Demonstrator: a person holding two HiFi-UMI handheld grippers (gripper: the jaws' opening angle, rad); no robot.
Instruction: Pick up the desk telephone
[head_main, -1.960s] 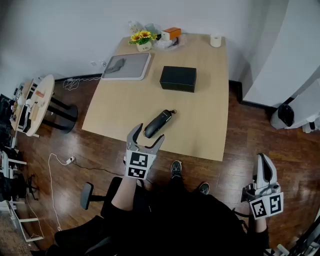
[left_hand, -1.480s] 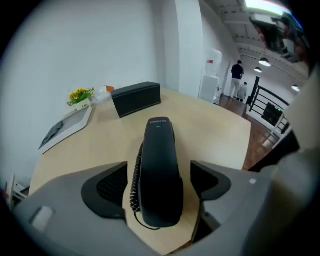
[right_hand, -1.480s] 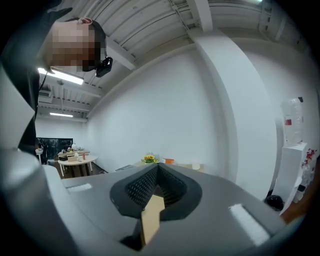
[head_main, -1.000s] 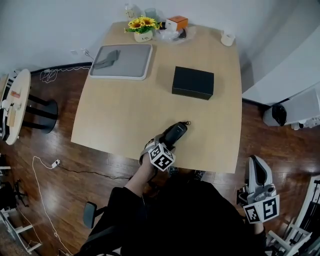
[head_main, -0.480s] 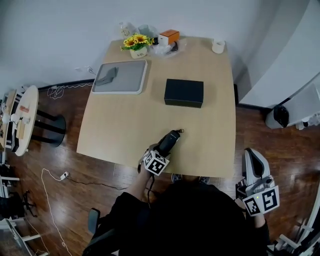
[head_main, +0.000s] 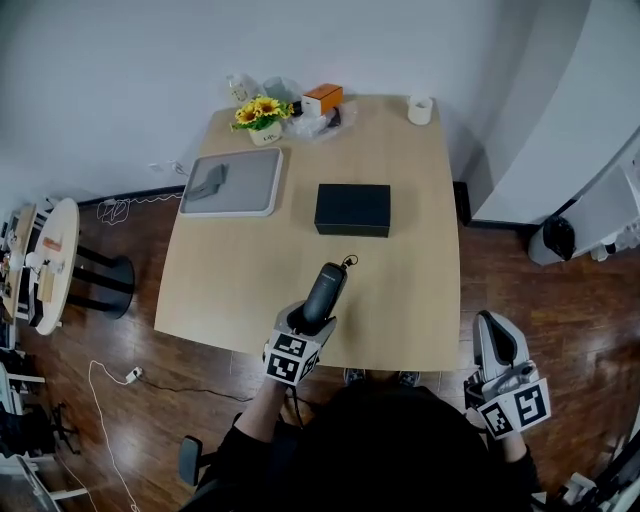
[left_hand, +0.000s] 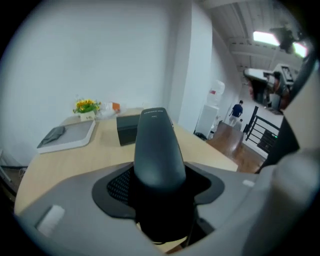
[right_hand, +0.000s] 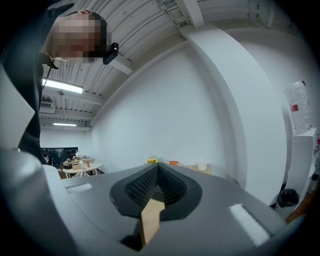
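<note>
A dark telephone handset (head_main: 324, 287) with a short cord loop at its far end hangs clear above the wooden table (head_main: 410, 250), near the front edge. My left gripper (head_main: 303, 322) is shut on the handset's near end. In the left gripper view the handset (left_hand: 157, 150) fills the middle and sticks out between the pressed jaws, pointing at the far wall. My right gripper (head_main: 497, 352) is off the table's front right corner, over the floor; its jaws are shut with nothing in them (right_hand: 156, 192).
A black box (head_main: 353, 209) lies in the middle of the table. A grey tray (head_main: 232, 182) with a dark cloth sits at the back left. Sunflowers (head_main: 258, 111), an orange box (head_main: 324, 98) and a white cup (head_main: 420, 109) line the far edge. A round side table (head_main: 45, 262) stands left.
My left gripper has closed on the handset and lifted it off the table. The right gripper has shifted a little beside the table's corner.
</note>
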